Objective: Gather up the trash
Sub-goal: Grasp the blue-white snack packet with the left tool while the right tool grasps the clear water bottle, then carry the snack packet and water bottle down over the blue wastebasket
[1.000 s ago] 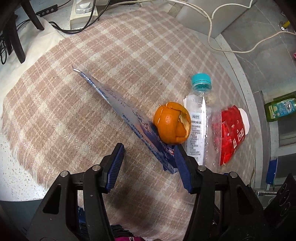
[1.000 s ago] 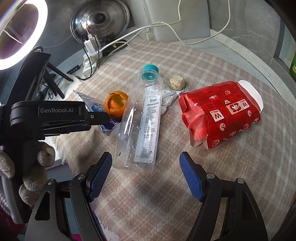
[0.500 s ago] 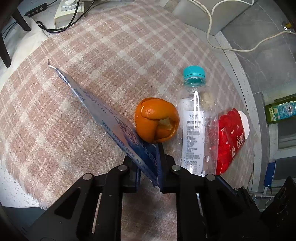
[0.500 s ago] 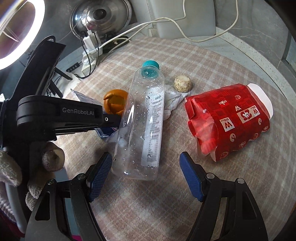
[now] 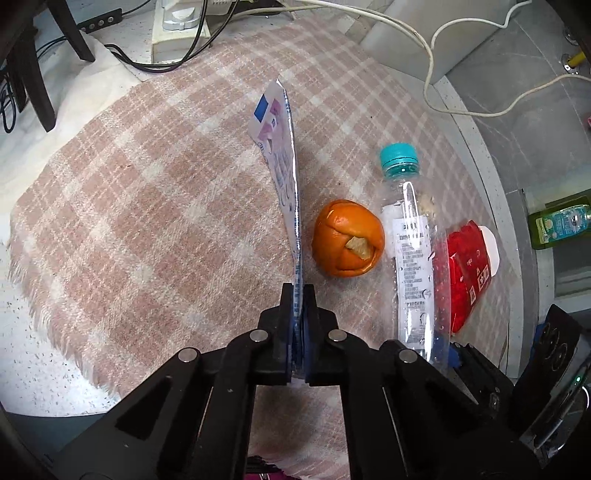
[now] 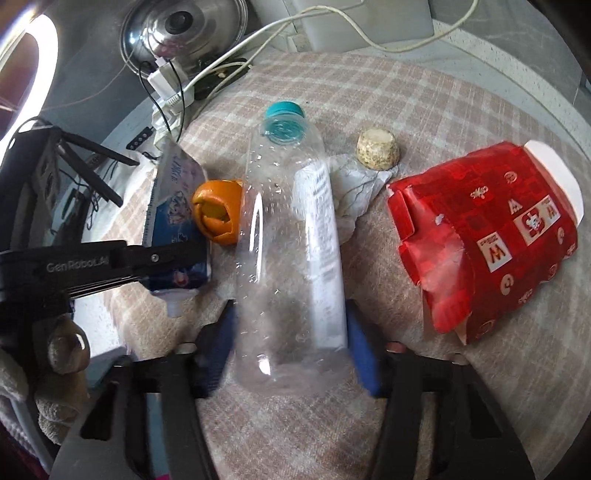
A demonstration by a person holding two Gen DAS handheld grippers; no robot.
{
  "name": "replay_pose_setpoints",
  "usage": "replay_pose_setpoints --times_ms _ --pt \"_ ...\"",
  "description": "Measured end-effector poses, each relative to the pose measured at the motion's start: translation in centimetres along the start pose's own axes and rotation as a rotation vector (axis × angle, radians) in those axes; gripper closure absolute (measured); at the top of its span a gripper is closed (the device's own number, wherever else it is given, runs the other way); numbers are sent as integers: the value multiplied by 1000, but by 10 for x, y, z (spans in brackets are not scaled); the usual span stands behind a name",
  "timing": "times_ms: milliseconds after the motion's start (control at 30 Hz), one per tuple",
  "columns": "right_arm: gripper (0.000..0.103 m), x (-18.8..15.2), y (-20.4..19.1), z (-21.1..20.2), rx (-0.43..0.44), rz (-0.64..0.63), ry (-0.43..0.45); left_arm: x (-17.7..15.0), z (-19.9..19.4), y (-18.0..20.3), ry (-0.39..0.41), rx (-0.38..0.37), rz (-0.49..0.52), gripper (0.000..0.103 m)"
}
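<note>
My left gripper [image 5: 297,295] is shut on the blue-and-white foil pouch [image 5: 282,166], held edge-on and standing up from the checked cloth [image 5: 147,206]; the pouch also shows in the right wrist view [image 6: 177,225]. An orange peel [image 5: 347,243] lies just right of it. A clear plastic bottle with a teal cap [image 6: 291,236] lies on the cloth, its base between the blue pads of my right gripper [image 6: 291,347], which close in on both sides of it. A red paper carton [image 6: 487,236] lies to the right.
A crumpled white paper [image 6: 354,184] and a tan cork-like lump [image 6: 376,149] lie behind the bottle. A power strip with cables [image 5: 181,26] and a metal pot lid [image 6: 184,33] are at the back. A green bottle [image 5: 557,225] stands off the table at the right.
My left gripper closed on the pouch and swung it upright. My right gripper moved forward around the bottle's base and its jaws narrowed.
</note>
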State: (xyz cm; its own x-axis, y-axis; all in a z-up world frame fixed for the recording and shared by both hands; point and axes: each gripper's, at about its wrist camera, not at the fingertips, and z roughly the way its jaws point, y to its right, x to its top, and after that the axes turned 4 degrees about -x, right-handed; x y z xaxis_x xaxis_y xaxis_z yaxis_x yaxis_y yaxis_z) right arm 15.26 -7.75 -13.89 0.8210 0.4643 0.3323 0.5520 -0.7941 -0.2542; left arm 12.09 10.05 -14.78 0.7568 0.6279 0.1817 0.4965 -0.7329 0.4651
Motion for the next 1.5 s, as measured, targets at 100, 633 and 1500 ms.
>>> replay_pose_setpoints --times_ms 100,633,1500 --pt "50 -4 -3 -5 -14 -5 20 -7 -6 -4 3 -1 16 102" --pt "50 -49 9 -57 54 165 127 -58 -54 -20 21 -54 85 102" --pt "50 -150 -42 -97 104 150 119 -153 -89 -60 -33 -33 184 102"
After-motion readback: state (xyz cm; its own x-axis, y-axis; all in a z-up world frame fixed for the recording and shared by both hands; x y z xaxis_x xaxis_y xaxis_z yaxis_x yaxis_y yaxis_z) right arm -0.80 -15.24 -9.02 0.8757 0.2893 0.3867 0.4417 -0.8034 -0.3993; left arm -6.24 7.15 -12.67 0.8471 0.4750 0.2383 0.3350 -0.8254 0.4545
